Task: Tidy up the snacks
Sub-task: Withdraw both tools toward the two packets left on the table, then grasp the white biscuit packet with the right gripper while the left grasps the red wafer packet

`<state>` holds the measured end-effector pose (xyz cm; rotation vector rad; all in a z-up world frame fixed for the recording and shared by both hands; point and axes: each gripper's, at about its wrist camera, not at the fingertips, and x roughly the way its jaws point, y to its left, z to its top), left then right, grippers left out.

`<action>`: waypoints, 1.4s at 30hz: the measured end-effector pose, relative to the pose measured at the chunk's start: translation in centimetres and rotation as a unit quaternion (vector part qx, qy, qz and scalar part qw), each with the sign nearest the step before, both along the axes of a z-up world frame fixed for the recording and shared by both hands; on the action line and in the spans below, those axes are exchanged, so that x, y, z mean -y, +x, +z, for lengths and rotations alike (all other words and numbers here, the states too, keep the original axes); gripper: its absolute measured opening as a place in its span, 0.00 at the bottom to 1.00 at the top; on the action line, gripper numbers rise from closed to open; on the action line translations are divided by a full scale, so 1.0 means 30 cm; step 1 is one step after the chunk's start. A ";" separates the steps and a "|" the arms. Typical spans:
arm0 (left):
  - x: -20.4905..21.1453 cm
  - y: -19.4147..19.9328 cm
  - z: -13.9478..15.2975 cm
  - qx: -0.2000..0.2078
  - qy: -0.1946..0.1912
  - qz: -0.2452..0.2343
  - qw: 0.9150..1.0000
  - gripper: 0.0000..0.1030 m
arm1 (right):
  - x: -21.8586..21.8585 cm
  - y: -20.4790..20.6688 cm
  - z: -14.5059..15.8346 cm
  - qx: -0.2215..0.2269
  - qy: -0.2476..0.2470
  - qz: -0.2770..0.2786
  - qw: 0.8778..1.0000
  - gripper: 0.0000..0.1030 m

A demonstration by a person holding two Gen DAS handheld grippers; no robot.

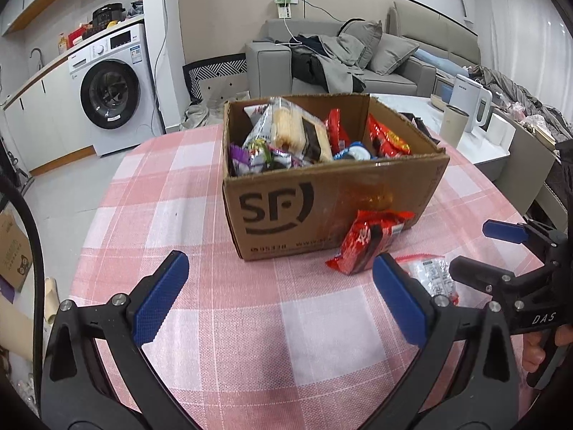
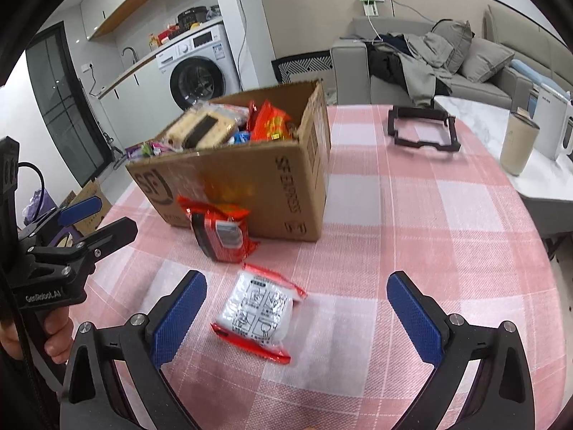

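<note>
A brown cardboard box (image 1: 333, 193) (image 2: 265, 175) full of several snack packs stands on the pink checked tablecloth. A red snack pack (image 1: 365, 242) (image 2: 222, 231) leans against the box's front. Flat on the cloth nearer to me is a white-and-red pack (image 2: 259, 310) (image 1: 431, 274). My left gripper (image 1: 279, 297) is open over bare cloth in front of the box, holding nothing. My right gripper (image 2: 297, 311) is open, with the white-and-red pack on the cloth between its blue pads (image 2: 179, 319), untouched. In the left wrist view, the right gripper (image 1: 487, 251) is at the right edge; in the right wrist view, the left gripper (image 2: 96, 218) is at the left.
A black frame (image 2: 422, 129) lies on the cloth behind the box. A beige cup (image 2: 517, 147) (image 1: 453, 125) and a white appliance (image 1: 469, 102) stand on a marble side table at the right. A washing machine (image 1: 111, 93) and a sofa (image 1: 358, 61) are beyond the table.
</note>
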<state>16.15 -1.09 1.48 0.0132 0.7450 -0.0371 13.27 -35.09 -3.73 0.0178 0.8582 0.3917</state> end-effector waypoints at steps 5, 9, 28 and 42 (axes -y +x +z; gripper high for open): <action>-0.001 -0.003 -0.051 -0.013 -0.007 0.004 1.000 0.99 | -0.017 0.014 -0.040 -0.024 -0.006 0.006 1.000 1.00; -0.005 0.001 -0.087 -0.023 -0.010 0.003 1.000 0.99 | -0.042 0.015 -0.064 -0.034 -0.011 0.014 0.999 1.00; 0.008 0.022 -0.177 -0.042 0.001 -0.002 0.999 0.99 | -0.072 0.033 -0.140 -0.062 -0.051 0.021 0.997 0.99; 0.050 0.055 -0.232 -0.061 -0.005 -0.014 0.998 0.99 | -0.010 0.073 -0.128 -0.045 -0.015 0.007 0.999 0.68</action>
